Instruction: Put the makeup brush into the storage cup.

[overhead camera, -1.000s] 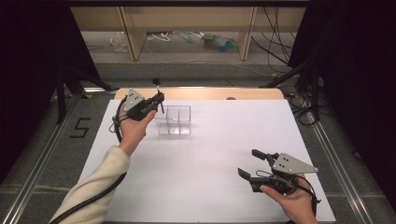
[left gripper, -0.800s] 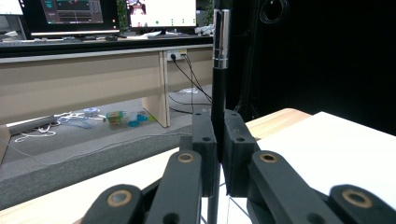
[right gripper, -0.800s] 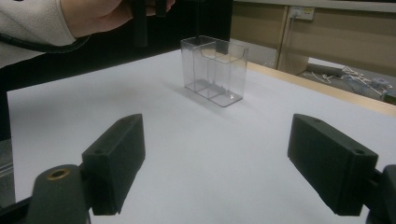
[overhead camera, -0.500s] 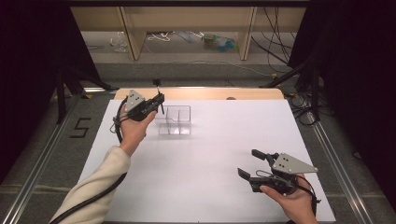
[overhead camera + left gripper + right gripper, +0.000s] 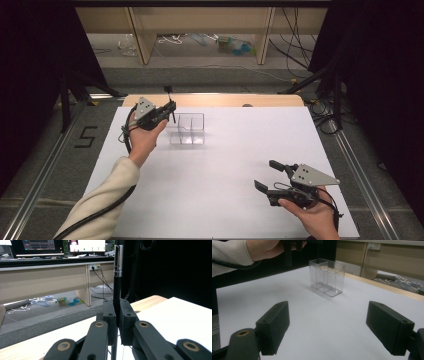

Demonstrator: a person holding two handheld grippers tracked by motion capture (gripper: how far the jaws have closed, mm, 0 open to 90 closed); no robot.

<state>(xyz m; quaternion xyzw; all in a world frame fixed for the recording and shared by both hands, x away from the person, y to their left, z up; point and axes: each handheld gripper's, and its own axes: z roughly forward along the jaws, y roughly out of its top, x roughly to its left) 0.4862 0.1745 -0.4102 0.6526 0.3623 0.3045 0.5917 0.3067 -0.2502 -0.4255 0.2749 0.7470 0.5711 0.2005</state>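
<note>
A clear plastic box (image 5: 187,129) with inner dividers stands upright at the back left of the white table sheet (image 5: 225,160). My left gripper (image 5: 171,106) hovers just left of it, shut on a black pen (image 5: 170,100) held upright. In the left gripper view the pen (image 5: 117,285), with its silver band, rises between the pressed jaws of my left gripper (image 5: 117,302). Its lower tip hangs at the box's left rim; whether it is inside I cannot tell. Near the front right, my right gripper (image 5: 268,175) stands open and empty. From my right gripper (image 5: 334,325) the box (image 5: 327,277) lies ahead.
A bare wooden strip (image 5: 215,100) runs along the table's far edge. Beyond it stand shelf legs, with cables and small litter on the floor. Metal rails flank the table, and a floor mark "5" (image 5: 86,136) lies at the left. Monitors (image 5: 37,245) sit on a distant desk.
</note>
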